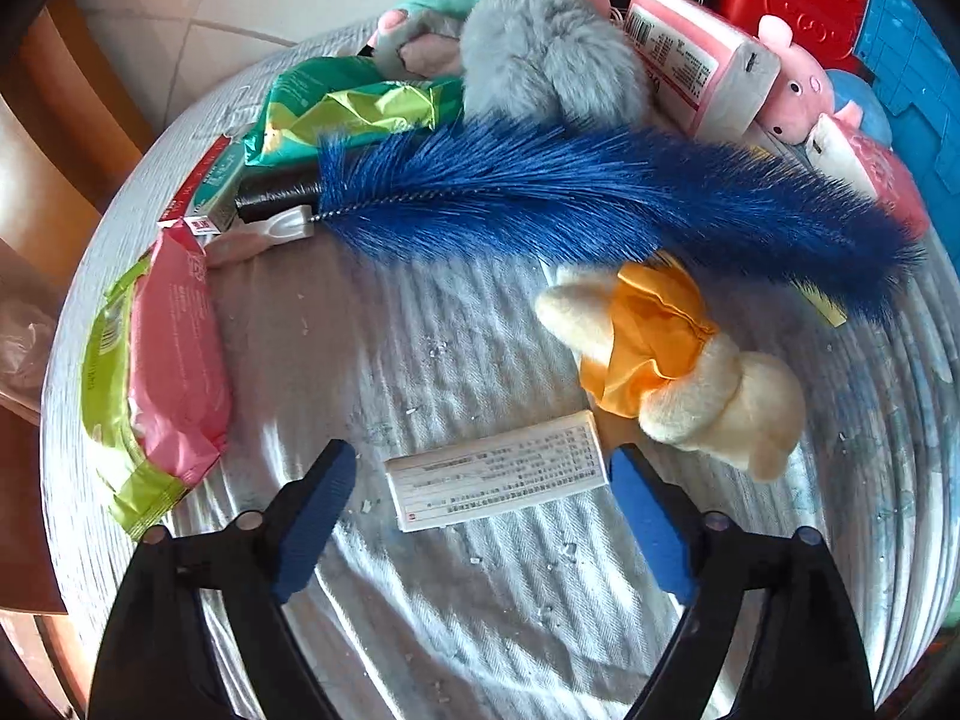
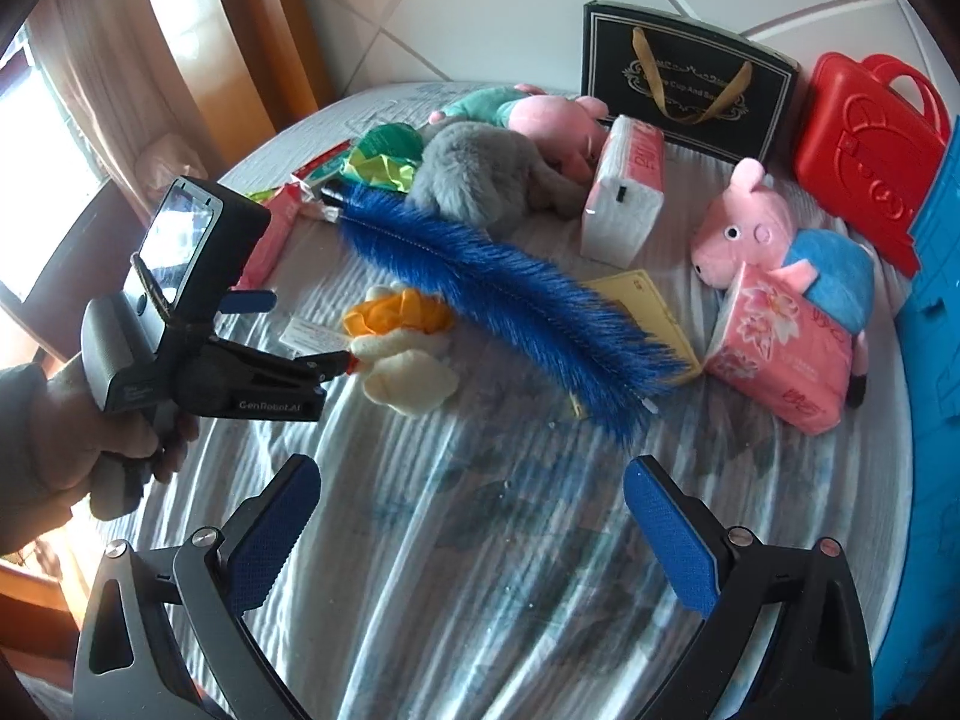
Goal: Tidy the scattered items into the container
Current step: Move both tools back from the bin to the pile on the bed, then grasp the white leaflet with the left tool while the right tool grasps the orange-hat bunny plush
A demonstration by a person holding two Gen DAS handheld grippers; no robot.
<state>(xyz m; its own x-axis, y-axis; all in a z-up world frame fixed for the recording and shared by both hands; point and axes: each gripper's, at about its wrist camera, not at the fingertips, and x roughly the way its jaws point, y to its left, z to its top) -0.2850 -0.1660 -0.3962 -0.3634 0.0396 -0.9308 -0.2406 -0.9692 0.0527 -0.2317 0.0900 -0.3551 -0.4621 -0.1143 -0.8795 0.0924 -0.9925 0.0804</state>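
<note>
My left gripper (image 1: 480, 480) is open, its jaws on either side of a small white printed box (image 1: 495, 483) lying on the grey striped cloth; the box also shows in the right wrist view (image 2: 306, 333). Beside it lies a cream plush toy in an orange dress (image 1: 672, 372), also seen from the right (image 2: 402, 342). A long blue feather duster (image 1: 570, 192) lies across the middle (image 2: 510, 300). My right gripper (image 2: 471, 498) is open and empty over bare cloth. The left gripper body (image 2: 198, 354) shows at the left there.
A pink wipes pack (image 1: 162, 378), green snack bag (image 1: 348, 108), grey plush (image 2: 480, 174), tissue packs (image 2: 624, 198) (image 2: 780, 354), Peppa pig plush (image 2: 774, 234), yellow card (image 2: 648, 306), black gift bag (image 2: 690, 84), red case (image 2: 870, 144) and blue container (image 2: 936, 360) surround the area.
</note>
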